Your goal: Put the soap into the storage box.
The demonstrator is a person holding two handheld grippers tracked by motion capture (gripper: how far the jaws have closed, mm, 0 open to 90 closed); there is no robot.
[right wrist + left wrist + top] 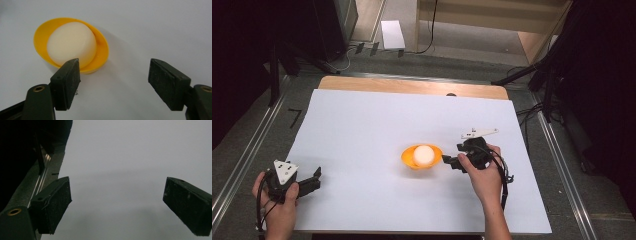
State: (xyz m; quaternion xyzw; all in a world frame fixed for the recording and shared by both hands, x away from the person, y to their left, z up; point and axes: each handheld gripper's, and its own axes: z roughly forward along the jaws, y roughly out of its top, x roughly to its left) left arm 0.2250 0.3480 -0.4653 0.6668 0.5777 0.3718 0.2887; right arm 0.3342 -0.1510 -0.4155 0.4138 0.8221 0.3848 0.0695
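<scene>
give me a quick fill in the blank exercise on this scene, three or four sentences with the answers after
1. The white round object sits inside a bowl coloured ____.
2. The jaws of the right hand-held gripper stand ____, with nothing between them.
3. In the high view, the bowl lies just to the ____ of the right hand-held gripper.
4. The left hand-held gripper rests near the sheet's front ____ corner.

Missing words: yellow; open; left; left

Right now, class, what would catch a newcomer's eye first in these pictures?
The orange bowl holding a pale round object stands out mid-table on the white sheet. The right tongs sit open just beside it, while the left tongs rest open near the sheet's left edge.
</scene>
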